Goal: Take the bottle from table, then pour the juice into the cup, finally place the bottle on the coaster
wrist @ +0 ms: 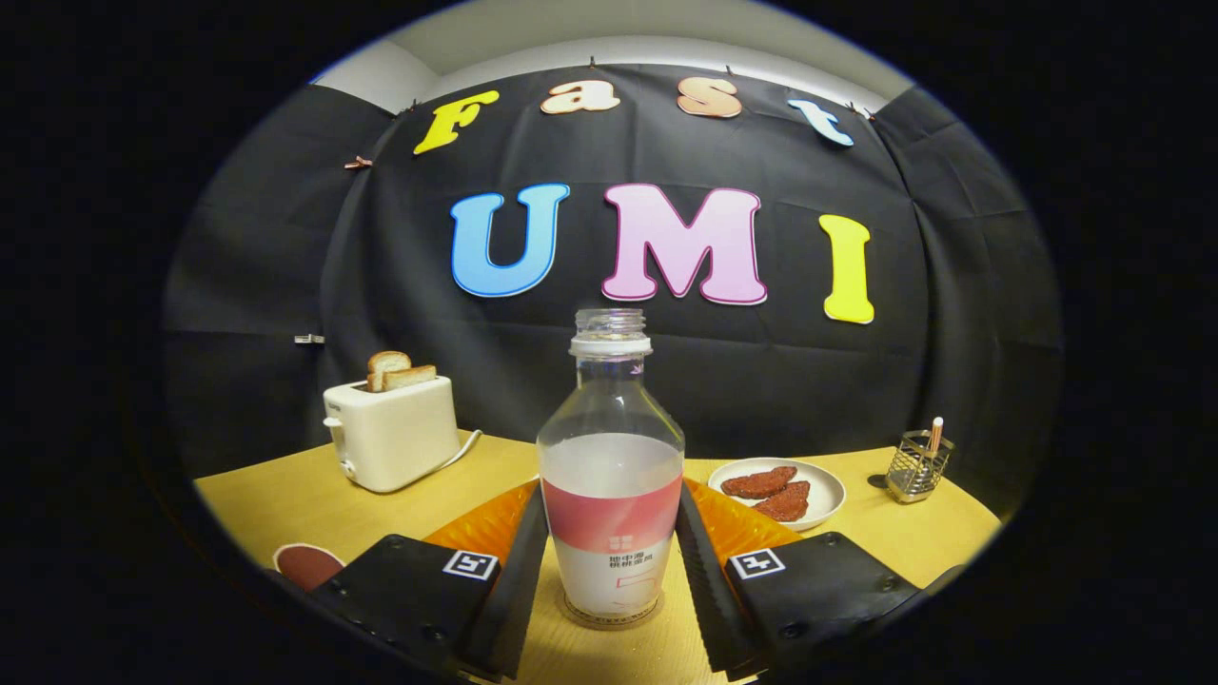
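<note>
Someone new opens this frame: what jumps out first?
The uncapped bottle, standing upright on the table between the gripper fingers, which flank its lower half; whether both press on it can't be told. Behind and off to one side, a cream toaster with two bread slices sticking up. On the other side, a white plate holds two reddish-brown pieces, with a wire holder beyond it.
</note>
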The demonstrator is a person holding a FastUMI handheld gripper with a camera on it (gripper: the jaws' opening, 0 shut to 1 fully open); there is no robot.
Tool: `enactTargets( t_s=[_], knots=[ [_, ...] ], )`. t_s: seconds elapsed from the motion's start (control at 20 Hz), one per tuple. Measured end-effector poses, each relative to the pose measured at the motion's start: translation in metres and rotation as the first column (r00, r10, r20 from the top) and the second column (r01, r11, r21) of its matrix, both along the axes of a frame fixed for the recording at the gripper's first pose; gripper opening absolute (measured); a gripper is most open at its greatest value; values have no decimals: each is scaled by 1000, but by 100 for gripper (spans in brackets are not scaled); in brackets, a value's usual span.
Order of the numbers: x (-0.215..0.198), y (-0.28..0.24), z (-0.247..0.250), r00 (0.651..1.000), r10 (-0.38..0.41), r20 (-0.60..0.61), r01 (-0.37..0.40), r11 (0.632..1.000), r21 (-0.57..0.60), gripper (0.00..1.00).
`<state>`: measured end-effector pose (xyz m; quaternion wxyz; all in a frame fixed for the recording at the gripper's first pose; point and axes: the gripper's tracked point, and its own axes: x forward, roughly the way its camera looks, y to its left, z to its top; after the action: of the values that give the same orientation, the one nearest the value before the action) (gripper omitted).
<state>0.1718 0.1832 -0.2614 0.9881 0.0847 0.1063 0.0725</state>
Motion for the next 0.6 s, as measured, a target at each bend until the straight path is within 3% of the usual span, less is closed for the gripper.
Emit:
enactTargets(
  t_s=[0.6],
  knots=[
    [17, 10, -52, 998, 37, -42, -37, 999, 14, 74]
  ],
)
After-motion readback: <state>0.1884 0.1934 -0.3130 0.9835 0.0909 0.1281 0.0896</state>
